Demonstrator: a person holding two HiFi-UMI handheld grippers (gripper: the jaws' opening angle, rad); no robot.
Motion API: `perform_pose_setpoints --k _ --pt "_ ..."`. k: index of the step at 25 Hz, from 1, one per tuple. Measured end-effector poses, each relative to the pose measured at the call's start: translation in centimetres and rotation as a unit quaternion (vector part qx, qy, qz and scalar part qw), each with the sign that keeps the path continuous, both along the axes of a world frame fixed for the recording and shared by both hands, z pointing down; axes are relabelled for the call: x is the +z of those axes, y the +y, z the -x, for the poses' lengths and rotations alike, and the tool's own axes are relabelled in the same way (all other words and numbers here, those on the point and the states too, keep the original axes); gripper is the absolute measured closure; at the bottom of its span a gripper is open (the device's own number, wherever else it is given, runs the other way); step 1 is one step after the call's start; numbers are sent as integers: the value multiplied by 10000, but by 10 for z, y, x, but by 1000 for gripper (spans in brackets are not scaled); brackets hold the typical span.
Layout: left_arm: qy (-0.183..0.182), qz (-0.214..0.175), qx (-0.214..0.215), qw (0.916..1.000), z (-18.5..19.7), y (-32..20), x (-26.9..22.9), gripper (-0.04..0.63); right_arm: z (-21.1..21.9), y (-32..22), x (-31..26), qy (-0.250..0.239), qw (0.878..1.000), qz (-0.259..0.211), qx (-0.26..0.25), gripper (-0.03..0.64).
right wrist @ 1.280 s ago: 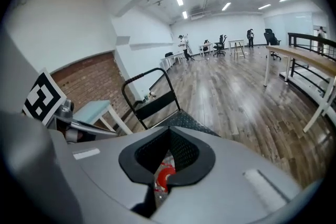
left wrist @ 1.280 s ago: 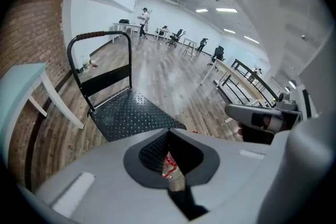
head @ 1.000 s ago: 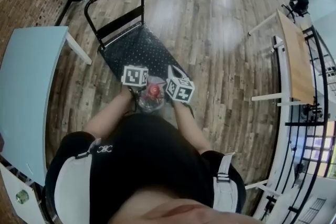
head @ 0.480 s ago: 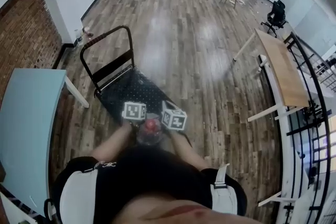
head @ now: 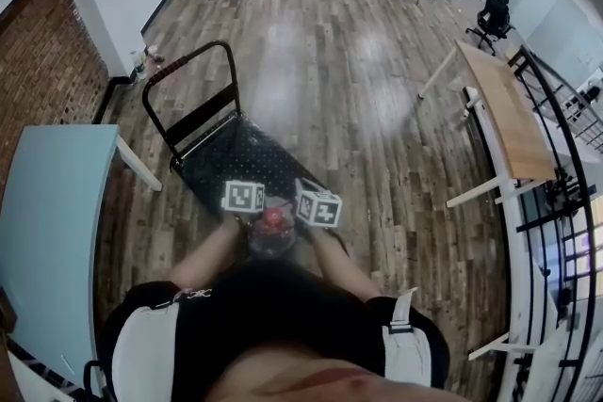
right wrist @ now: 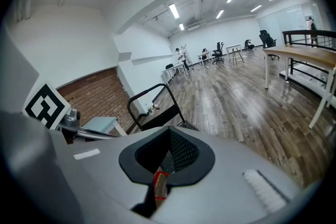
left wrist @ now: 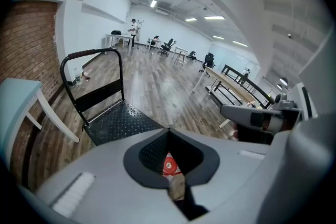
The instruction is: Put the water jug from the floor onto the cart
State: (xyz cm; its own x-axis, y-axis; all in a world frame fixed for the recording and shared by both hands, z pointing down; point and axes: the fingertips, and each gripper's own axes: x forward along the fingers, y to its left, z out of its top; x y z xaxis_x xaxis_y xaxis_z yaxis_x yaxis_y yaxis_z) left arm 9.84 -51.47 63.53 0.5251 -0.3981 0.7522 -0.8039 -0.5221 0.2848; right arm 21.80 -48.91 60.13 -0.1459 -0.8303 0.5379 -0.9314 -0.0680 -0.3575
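Observation:
The water jug [head: 273, 226], clear with a red cap, hangs just before my body at the near edge of the black cart [head: 236, 160]. My left gripper [head: 252, 214] sits against its left side and my right gripper [head: 303, 219] against its right, both shut, the jug squeezed between them. In the left gripper view the shut left gripper [left wrist: 169, 134] shows the red cap [left wrist: 168, 165] through its notch, with the cart [left wrist: 118, 120] beyond. The right gripper [right wrist: 169, 131] is shut too, with the cart handle [right wrist: 157, 94] ahead. The jug's body is mostly hidden.
A light blue table [head: 47, 202] stands at the left beside a brick wall [head: 38, 42]. A long wooden table [head: 509, 118] and a black railing [head: 565, 202] run along the right. Wooden floor [head: 339, 61] stretches past the cart to far desks and chairs.
The head view has lifted and shows more of the room. Both grippers and the jug between them have stayed at the cart's near edge, with a slight shift to the right.

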Motion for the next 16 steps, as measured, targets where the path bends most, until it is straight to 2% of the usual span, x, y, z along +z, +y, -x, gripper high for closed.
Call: perform_pose_setpoints --k 8,13,16 --pt "-67 36 42 10000 0 -5 2 594 0 -6 -3 43 10000 8 16 604" --pt "140 64 -51 9999 -4 -8 -8 594 -2 -9 -5 81 10000 26 45 604" --pt "38 21 39 10000 -4 -14 -7 594 -3 -13 -5 57 10000 29 65 604"
